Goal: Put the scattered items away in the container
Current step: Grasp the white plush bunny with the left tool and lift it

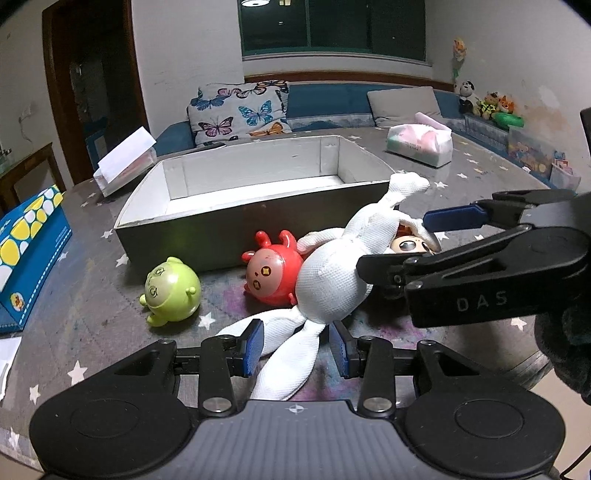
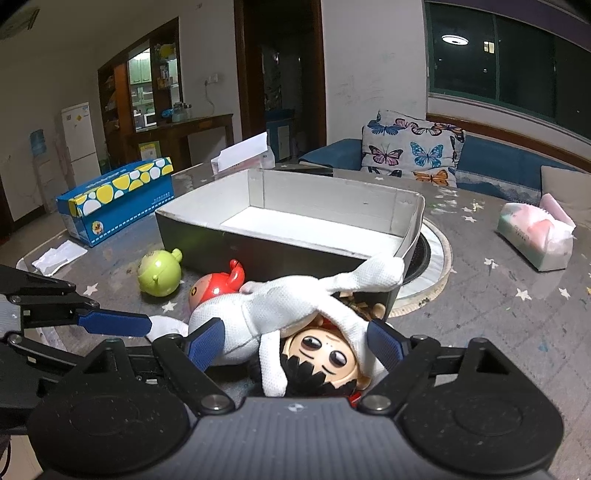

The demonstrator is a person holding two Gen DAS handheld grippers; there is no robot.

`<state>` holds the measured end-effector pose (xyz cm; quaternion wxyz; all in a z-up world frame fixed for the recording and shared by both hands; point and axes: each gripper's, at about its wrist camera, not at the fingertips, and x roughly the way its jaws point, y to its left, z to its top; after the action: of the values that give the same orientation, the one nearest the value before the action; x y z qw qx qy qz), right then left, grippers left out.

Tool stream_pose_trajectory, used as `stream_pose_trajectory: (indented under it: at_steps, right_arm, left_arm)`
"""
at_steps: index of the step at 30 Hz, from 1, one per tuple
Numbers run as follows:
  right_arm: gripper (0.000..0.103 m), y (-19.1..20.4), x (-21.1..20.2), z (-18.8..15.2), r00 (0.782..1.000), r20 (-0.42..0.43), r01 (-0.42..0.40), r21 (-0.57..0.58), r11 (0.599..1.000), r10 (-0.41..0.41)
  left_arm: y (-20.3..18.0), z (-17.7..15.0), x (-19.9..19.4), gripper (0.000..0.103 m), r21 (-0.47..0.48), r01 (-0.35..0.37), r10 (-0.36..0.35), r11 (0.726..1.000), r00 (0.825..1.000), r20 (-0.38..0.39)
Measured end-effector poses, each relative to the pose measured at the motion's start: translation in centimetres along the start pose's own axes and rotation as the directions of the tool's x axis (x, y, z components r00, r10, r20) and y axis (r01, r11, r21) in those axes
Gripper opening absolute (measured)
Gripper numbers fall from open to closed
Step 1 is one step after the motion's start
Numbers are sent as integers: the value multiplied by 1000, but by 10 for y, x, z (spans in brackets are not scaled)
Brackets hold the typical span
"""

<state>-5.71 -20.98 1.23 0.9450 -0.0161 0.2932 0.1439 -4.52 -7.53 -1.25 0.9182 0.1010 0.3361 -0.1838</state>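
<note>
A home living room at night is shown. A blue sofa point(image 1: 332, 99) with a butterfly-print cushion point(image 1: 236, 112) is set beneath a dark window point(image 1: 332, 27), and soft toys point(image 1: 487, 103) are lined along a ledge. A white fridge point(image 2: 79, 138), a water dispenser point(image 2: 38, 147) and what may be a kitchen cabinet point(image 2: 155, 77) are seen beyond a star-patterned table point(image 2: 498, 314).

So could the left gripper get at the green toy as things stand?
Probably yes: the green toy lies uncovered, left of the open left gripper, nothing between. But the white doll's legs lie between its fingers.
</note>
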Motion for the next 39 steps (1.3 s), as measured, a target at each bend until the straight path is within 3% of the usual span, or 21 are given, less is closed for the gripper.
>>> stream_pose_trajectory:
  at_steps: [9,12,18,20,26,33,39]
  right_arm:
    - [85,-3,8,10,1000,4,-15,2,1000,15]
    - [79,-4,12,14,1000,5,-21,4,1000,21]
    - [67,-3,16,17,999,1,-34,4,999,34]
    - [53,-4,17,18,999,-3,-53,11,999,53]
    - [36,-4,15,17,997,0,-76,27,997,76]
    - [27,-2,7,21,995,29,-98,29,995,97]
    - [26,0,-1,24,993,45,-107,23,994,106]
  left_arm:
    - [-4,2,12,37,34,51,-52,998,999,7]
    - [-3,2,18,30,28,74,-74,997,997,3]
    - [1,2,23,26,1,99,-99,995,995,19]
    - [3,2,25,26,-2,109,-109,994,994,20]
    - [9,-1,31,18,-48,145,-144,988,989,19]
    - [13,-2,26,13,-55,141,-138,989,990,41]
    - [9,-6,23,18,-9,94,-94,996,995,27]
